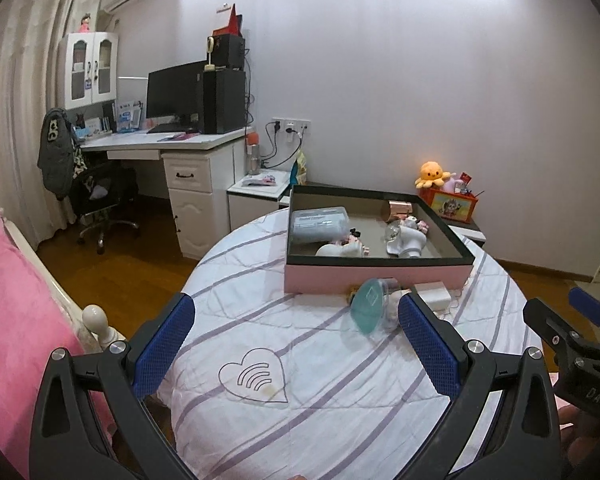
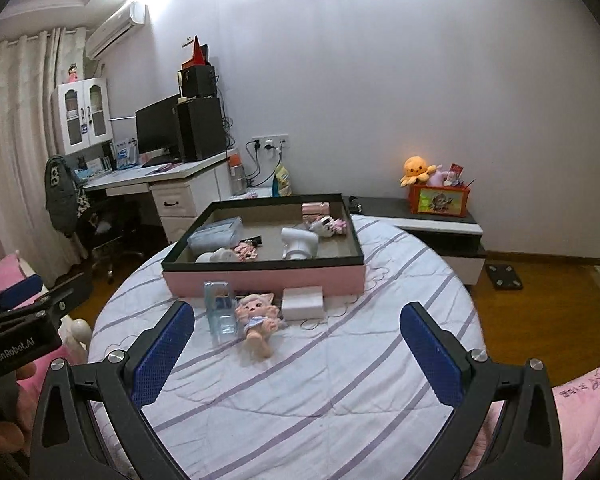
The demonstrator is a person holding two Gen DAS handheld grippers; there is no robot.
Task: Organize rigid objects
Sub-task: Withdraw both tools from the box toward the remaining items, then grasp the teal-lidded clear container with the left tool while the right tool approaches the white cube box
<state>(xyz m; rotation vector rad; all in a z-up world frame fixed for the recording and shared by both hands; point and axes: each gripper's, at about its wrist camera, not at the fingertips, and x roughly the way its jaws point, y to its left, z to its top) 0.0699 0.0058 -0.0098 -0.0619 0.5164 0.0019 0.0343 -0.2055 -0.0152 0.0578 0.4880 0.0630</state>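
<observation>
A pink box with a dark rim [image 1: 376,273] [image 2: 260,278] sits on the striped bedspread and holds several items: a pale blue case [image 1: 320,224], a white dryer-like device [image 2: 298,242], a rose-gold piece [image 1: 396,210]. In front of it lie a clear case with a teal base [image 1: 370,306] [image 2: 220,312], a pink-haired doll [image 2: 258,320] and a small white box [image 2: 303,302] [image 1: 432,292]. My left gripper [image 1: 296,344] is open and empty, short of the clear case. My right gripper [image 2: 296,350] is open and empty, just short of the doll.
The round bed [image 1: 300,380] fills the foreground, with a pink pillow [image 1: 16,320] at left. A white desk with a monitor [image 1: 176,96] and an office chair [image 1: 100,200] stand at back left. A low cabinet with an orange plush [image 2: 418,170] stands at back right.
</observation>
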